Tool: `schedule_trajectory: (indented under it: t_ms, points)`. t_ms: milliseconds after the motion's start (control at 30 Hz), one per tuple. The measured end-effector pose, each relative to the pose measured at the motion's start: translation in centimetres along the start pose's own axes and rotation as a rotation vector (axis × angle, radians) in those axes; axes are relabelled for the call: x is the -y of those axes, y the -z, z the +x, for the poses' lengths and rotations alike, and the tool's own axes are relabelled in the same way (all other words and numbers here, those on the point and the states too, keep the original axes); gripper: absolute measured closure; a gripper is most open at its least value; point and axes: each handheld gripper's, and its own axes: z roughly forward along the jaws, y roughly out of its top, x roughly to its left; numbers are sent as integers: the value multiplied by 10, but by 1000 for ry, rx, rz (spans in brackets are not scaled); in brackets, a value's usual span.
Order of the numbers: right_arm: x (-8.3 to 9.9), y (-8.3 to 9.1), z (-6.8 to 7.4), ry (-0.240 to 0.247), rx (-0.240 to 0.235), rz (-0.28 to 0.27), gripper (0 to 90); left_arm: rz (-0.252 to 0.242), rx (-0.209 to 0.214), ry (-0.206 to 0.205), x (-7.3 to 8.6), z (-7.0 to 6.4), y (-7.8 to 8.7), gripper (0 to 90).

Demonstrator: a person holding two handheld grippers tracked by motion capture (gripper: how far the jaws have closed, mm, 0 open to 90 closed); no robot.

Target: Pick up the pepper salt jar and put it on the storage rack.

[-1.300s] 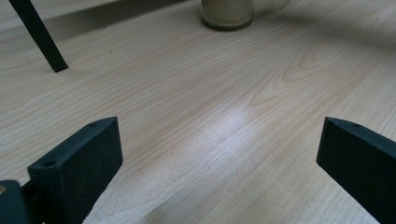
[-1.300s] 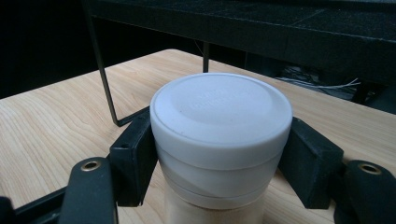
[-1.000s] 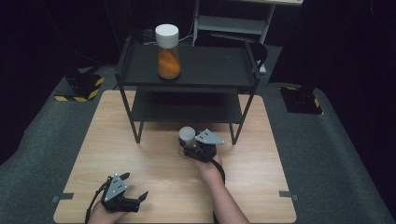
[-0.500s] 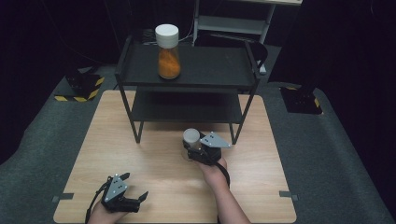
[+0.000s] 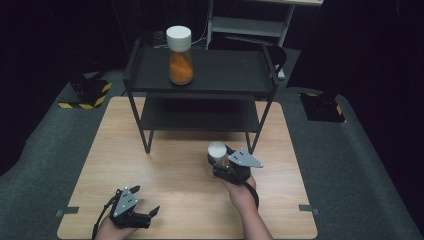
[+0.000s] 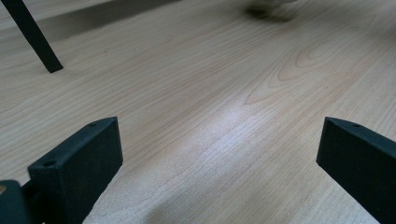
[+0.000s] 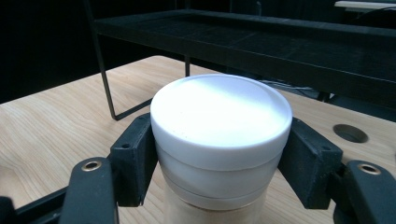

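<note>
Now, at the table's (image 5: pixel 165 150) near-left corner, your left gripper (image 5: pixel 134 209) rests low with its jaws spread wide and nothing between them, just as it did a second ago. On the black rack's (image 5: pixel 220 75) top shelf, toward its left end, an orange-filled jar (image 5: pixel 179 48) stands upright. Near the rack's front right leg, your right gripper (image 5: pixel 223 165) has its jaws clamped on the white lid of a second jar (image 7: pixel 219 135). It has drifted right and toward the near edge over the last second, so you're likely carrying this jar away from the rack.
</note>
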Motion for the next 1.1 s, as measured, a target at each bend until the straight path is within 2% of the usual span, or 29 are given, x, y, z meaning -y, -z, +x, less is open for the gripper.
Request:
schedule_trajectory:
  t_ms: [467,900,1100]
  points:
    - [-1,36,-3,-1,36,-35,339,-3,4,4,1,1,0,6]
    - [-9,70,-3,8,79,-85,340,1,5,-6,0,0,0,5]
    - [-15,80,-2,1,83,-100,340,2,7,-5,0,0,0,6]
